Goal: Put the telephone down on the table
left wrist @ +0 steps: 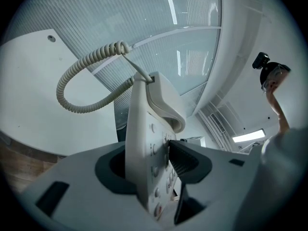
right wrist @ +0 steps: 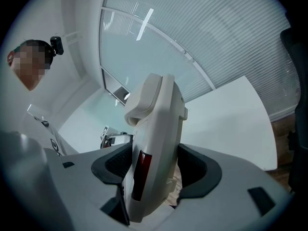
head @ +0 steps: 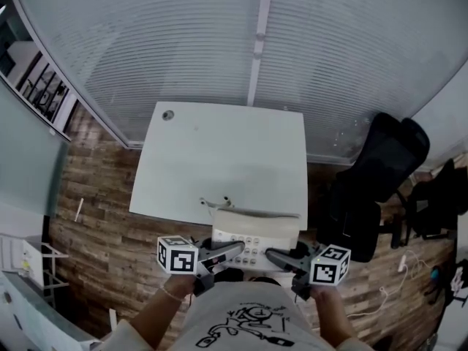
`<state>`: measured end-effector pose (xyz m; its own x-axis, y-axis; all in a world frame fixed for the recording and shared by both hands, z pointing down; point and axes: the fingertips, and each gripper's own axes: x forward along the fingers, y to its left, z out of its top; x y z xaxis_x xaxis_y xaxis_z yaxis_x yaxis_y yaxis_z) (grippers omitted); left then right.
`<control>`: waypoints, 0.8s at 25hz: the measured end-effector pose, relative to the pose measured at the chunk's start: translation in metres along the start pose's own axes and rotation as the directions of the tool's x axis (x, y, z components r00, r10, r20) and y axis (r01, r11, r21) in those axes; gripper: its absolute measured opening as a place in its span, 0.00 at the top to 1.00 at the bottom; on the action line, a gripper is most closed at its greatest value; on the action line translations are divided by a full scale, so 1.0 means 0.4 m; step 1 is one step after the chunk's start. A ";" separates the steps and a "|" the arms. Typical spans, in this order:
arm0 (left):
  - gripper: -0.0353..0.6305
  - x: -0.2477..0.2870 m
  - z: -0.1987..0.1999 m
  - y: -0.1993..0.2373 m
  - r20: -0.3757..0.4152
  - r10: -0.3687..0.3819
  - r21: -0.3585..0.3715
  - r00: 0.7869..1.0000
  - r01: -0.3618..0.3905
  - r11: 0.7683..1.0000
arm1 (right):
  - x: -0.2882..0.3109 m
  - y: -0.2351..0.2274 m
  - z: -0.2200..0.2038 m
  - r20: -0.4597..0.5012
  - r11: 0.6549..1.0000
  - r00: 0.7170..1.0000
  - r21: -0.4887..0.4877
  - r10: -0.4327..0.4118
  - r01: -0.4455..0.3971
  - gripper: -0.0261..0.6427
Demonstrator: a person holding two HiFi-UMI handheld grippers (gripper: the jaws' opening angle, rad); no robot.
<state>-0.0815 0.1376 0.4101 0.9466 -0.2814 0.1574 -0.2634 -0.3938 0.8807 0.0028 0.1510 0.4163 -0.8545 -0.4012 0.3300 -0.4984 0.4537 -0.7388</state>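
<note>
Nearest the lens, the person's white printed shirt (head: 241, 316) is filling the 6 o'clock edge of the head view. Just above it, the left gripper (head: 235, 250), with its marker cube (head: 178, 256) at 7 o'clock, is clamping the left side of the telephone (head: 254, 238). In the left gripper view its fingers (left wrist: 185, 162) are pinching the keypad end of the body from both faces. The telephone is hanging between the two grippers at the 6 o'clock edge of the white surface (head: 219, 148). Its handset (left wrist: 163, 100) is sitting in the cradle and its coiled cord (left wrist: 82, 83) is looping out towards 10 o'clock. Whether its base is touching the surface I cannot tell. The right gripper (head: 272, 254) is gripping the opposite side, its fingers (right wrist: 199, 170) pressing on the body beside a dark red panel (right wrist: 139, 174). A black chair (head: 380, 174) is standing on the wooden floor (head: 95, 218) at 3 o'clock of the surface.
</note>
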 end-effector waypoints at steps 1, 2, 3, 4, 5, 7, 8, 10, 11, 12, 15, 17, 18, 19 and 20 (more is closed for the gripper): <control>0.64 -0.002 0.005 0.003 -0.001 0.001 -0.001 1.000 -0.001 1.000 | 0.005 0.000 0.003 0.001 1.000 1.000 0.001 0.000 0.000 0.50; 0.64 -0.005 0.009 0.006 0.000 0.000 -0.003 1.000 0.000 1.000 | 0.010 0.001 0.007 0.003 1.000 1.000 0.002 0.000 0.000 0.50; 0.64 -0.009 0.013 0.009 0.002 -0.002 -0.006 1.000 0.002 1.000 | 0.016 0.002 0.009 0.004 1.000 1.000 0.003 0.000 0.000 0.50; 0.64 -0.012 0.016 0.012 0.002 -0.005 -0.008 1.000 0.005 1.000 | 0.021 0.003 0.011 0.004 1.000 1.000 0.005 -0.002 0.002 0.50; 0.64 -0.013 0.020 0.015 0.001 -0.006 -0.009 1.000 0.006 1.000 | 0.024 0.003 0.012 0.004 1.000 1.000 0.007 -0.004 0.004 0.50; 0.64 -0.012 0.025 0.016 -0.002 -0.006 -0.012 1.000 0.006 1.000 | 0.027 0.002 0.017 0.003 1.000 1.000 0.010 -0.007 0.007 0.50; 0.64 -0.011 0.027 0.015 -0.002 -0.006 -0.016 1.000 0.006 1.000 | 0.026 0.001 0.020 0.001 1.000 1.000 0.009 -0.008 0.008 0.50; 0.64 -0.007 0.030 0.017 0.004 -0.010 -0.023 1.000 0.010 1.000 | 0.026 -0.002 0.025 -0.001 1.000 1.000 0.009 -0.007 0.007 0.50; 0.64 -0.004 0.031 0.019 0.005 -0.010 -0.026 1.000 0.011 1.000 | 0.027 -0.005 0.026 -0.001 1.000 1.000 0.010 -0.007 0.007 0.50; 0.64 -0.002 0.033 0.021 0.004 -0.009 -0.027 1.000 0.009 1.000 | 0.027 -0.008 0.028 -0.001 1.000 1.000 0.012 -0.007 0.007 0.50; 0.64 0.005 0.042 0.023 -0.003 0.002 -0.022 1.000 -0.002 1.000 | 0.028 -0.017 0.036 -0.001 1.000 1.000 0.015 -0.003 0.003 0.50; 0.64 0.013 0.050 0.030 -0.003 0.006 -0.020 1.000 -0.006 1.000 | 0.030 -0.029 0.044 -0.001 1.000 1.000 0.016 0.001 -0.001 0.50; 0.64 0.017 0.054 0.034 -0.004 0.011 -0.019 1.000 -0.011 1.000 | 0.032 -0.035 0.048 -0.002 1.000 1.000 0.017 0.004 -0.004 0.50; 0.64 0.021 0.059 0.038 -0.002 0.013 -0.020 1.000 -0.013 1.000 | 0.034 -0.040 0.052 -0.002 1.000 1.000 0.018 0.006 -0.006 0.50; 0.64 0.023 0.064 0.040 0.001 0.013 -0.023 1.000 -0.013 1.000 | 0.037 -0.044 0.058 -0.002 1.000 1.000 0.019 0.008 -0.008 0.50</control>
<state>-0.0816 0.1063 0.4144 0.9429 -0.2872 0.1684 -0.2713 -0.3698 0.8886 0.0024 0.1186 0.4204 -0.8587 -0.3962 0.3251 -0.4887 0.4421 -0.7522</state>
